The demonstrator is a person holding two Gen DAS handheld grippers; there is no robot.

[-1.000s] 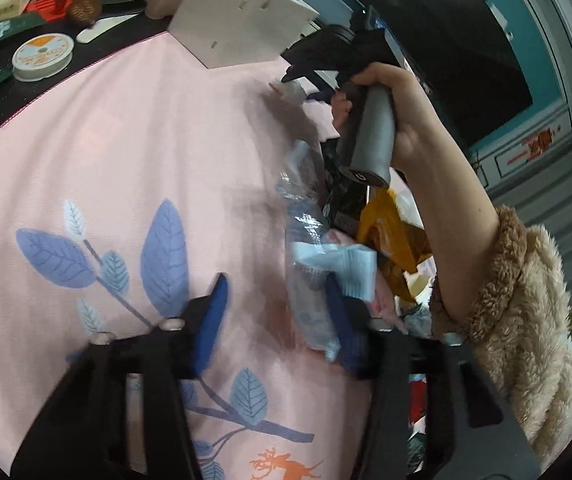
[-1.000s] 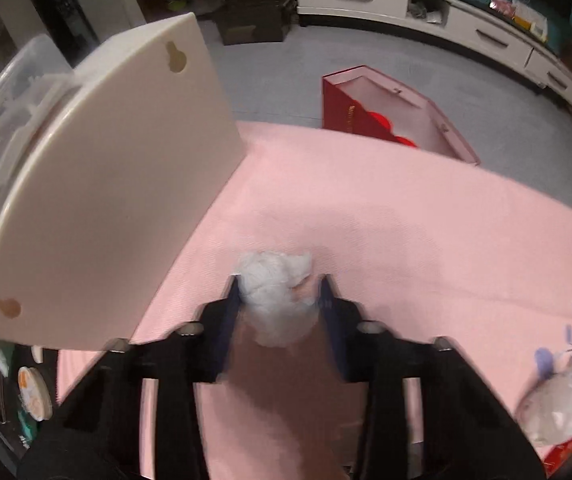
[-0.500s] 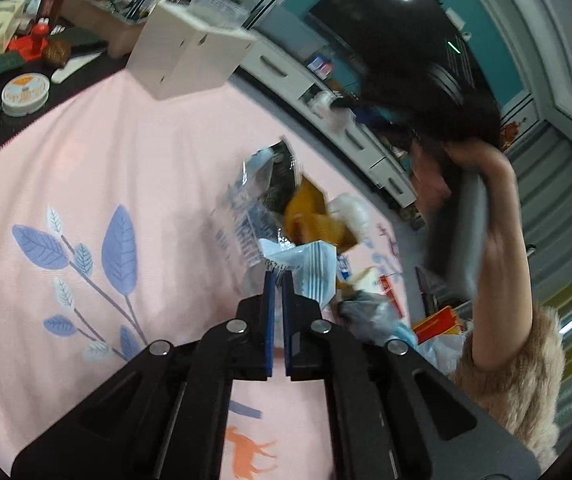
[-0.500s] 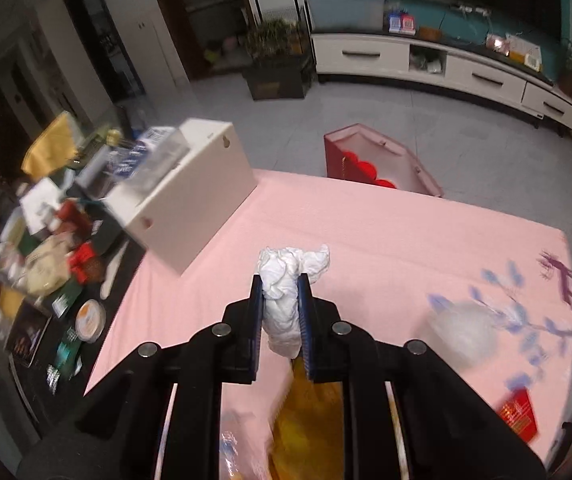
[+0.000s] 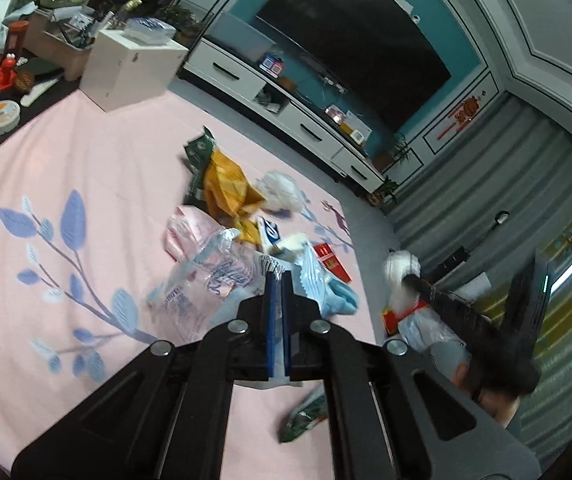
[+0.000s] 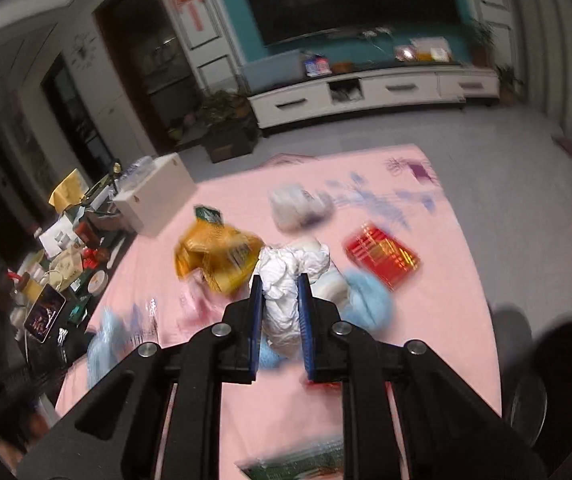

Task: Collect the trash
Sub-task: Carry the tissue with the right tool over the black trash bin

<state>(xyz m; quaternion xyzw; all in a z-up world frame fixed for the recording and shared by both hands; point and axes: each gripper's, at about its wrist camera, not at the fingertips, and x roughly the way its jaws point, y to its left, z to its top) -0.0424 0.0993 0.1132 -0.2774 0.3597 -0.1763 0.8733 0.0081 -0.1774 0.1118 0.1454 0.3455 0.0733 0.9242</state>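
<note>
My left gripper (image 5: 277, 280) is shut on a thin clear-and-blue plastic wrapper (image 5: 209, 276) that hangs above the pink cloth (image 5: 65, 168). My right gripper (image 6: 279, 288) is shut on a crumpled white tissue (image 6: 286, 280) and is raised above the trash pile. It also shows in the left wrist view (image 5: 400, 276), off the cloth's right edge with the tissue (image 5: 400, 266). On the cloth lie a yellow wrapper (image 5: 225, 188), a green packet (image 5: 199, 158), a white plastic wad (image 5: 281, 192), a red pack (image 6: 382, 256) and a light blue piece (image 6: 366, 300).
A white box (image 5: 129, 68) stands at the cloth's far left corner. A cluttered dark table (image 6: 57, 264) with jars and a tablet lies beside it. A green packet (image 5: 306, 416) lies near my left gripper. A white TV cabinet (image 6: 366, 92) stands across the grey floor.
Both grippers have risen higher above the cloth with their loads. The right gripper has swung from the white box towards the cloth's right edge.
</note>
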